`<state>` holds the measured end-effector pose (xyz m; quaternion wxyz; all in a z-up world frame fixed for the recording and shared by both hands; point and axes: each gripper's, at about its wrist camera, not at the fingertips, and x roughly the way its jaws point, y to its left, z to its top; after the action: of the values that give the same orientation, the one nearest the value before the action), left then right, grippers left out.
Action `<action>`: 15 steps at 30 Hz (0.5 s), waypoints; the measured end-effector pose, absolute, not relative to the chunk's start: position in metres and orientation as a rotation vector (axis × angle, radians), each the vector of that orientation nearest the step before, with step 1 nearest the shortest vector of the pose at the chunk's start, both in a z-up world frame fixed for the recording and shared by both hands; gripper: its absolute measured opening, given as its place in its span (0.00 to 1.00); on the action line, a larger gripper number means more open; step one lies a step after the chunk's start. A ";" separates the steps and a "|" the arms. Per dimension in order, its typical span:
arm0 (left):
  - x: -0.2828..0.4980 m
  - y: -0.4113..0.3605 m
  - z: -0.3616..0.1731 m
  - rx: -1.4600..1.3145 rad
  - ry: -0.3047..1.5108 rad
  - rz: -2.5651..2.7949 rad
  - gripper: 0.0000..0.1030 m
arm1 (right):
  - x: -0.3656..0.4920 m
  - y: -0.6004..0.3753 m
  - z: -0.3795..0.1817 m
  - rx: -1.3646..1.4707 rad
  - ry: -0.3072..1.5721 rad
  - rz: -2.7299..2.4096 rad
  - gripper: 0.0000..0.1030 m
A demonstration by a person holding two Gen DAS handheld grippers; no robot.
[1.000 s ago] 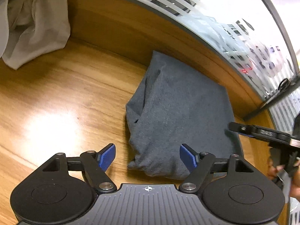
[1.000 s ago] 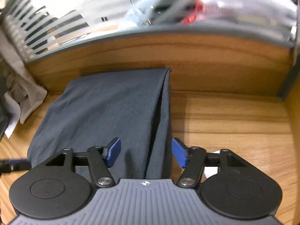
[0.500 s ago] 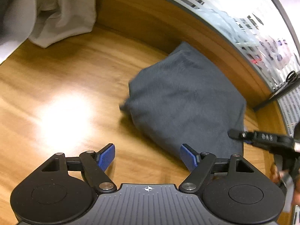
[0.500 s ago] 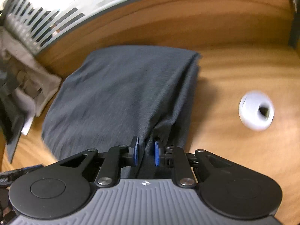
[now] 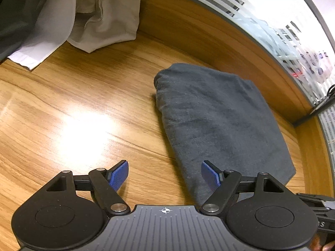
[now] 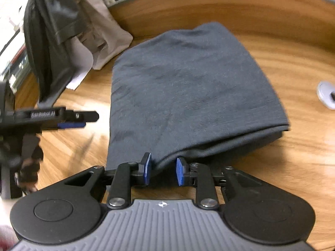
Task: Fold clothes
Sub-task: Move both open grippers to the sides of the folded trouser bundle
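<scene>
Folded grey shirt [image 6: 194, 96] sits on the wooden worktop [image 5: 73, 113]; left tool [image 5: 165, 173] spread wide, right tool [image 6: 162, 171] parted, gripping nothing.

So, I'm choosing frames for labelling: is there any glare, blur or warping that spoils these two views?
Left wrist view: sharp, but a blown-out glare patch on the wooden table left of the grey garment, overexposed window, fisheye-curved edges. Right wrist view: softer overall; the left gripper and the white ring are motion-smeared, the table rim bows strongly.
</scene>
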<state>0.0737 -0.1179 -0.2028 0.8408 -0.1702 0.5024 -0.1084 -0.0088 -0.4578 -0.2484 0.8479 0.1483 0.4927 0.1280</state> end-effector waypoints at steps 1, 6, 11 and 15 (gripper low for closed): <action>0.074 -0.119 -0.202 -0.354 1.061 -0.237 0.76 | -0.012 -0.464 -0.244 0.298 1.034 0.259 0.28; 0.069 -0.137 -0.205 -0.324 1.088 -0.304 0.76 | -0.026 -0.497 -0.221 0.224 1.008 0.204 0.28; 0.065 -0.163 -0.211 -0.317 1.127 -0.352 0.76 | -0.025 -0.532 -0.212 0.225 0.974 0.153 0.32; 0.059 -0.184 -0.214 -0.239 1.135 -0.415 0.76 | -0.011 -0.545 -0.211 0.255 0.931 0.181 0.32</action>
<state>0.0586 -0.1841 -0.2143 0.8161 -0.1122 0.5324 -0.1946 -0.0106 -0.5452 -0.2105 0.8818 0.1225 0.4470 0.0870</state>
